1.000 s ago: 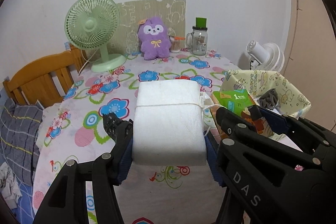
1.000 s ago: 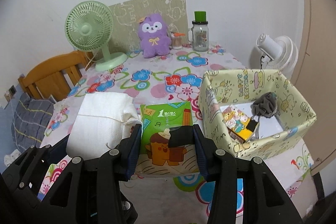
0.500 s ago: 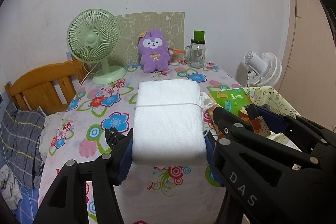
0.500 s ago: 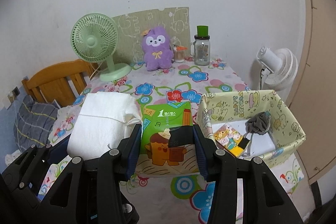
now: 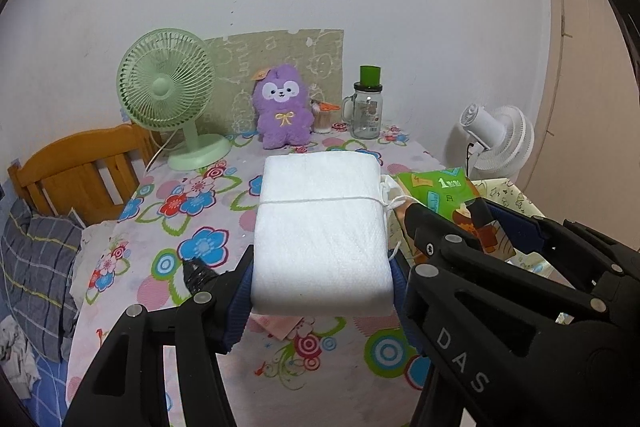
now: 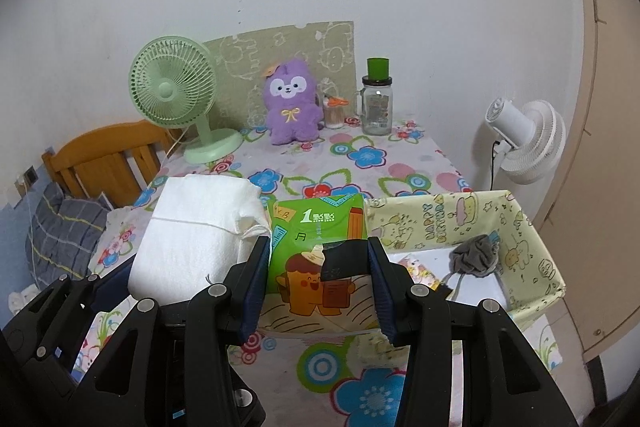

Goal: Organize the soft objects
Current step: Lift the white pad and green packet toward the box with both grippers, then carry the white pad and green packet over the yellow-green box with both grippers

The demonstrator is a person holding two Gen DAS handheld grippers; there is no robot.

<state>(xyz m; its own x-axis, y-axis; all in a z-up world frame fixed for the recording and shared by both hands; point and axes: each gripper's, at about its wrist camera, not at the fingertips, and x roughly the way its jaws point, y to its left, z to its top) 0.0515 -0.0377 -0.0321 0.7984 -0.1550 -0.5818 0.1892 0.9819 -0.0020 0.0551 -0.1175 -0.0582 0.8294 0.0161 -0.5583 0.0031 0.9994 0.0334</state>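
Left gripper (image 5: 321, 277) clamps white bundle (image 5: 322, 227) (string-tied); right gripper (image 6: 316, 283) clamps green pack (image 6: 316, 247).

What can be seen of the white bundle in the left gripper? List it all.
The white bundle is a soft, puffy rectangular pack, seemingly folded cloth or padding with a fine woven texture. A thin white string crosses its middle and knots at its right side, with loose ends hanging. It lies roughly flat, long axis pointing away from the camera, held above the floral tablecloth. The left gripper has its blue-padded jaws pressed on its near end. In the right wrist view its side meets the green packet.
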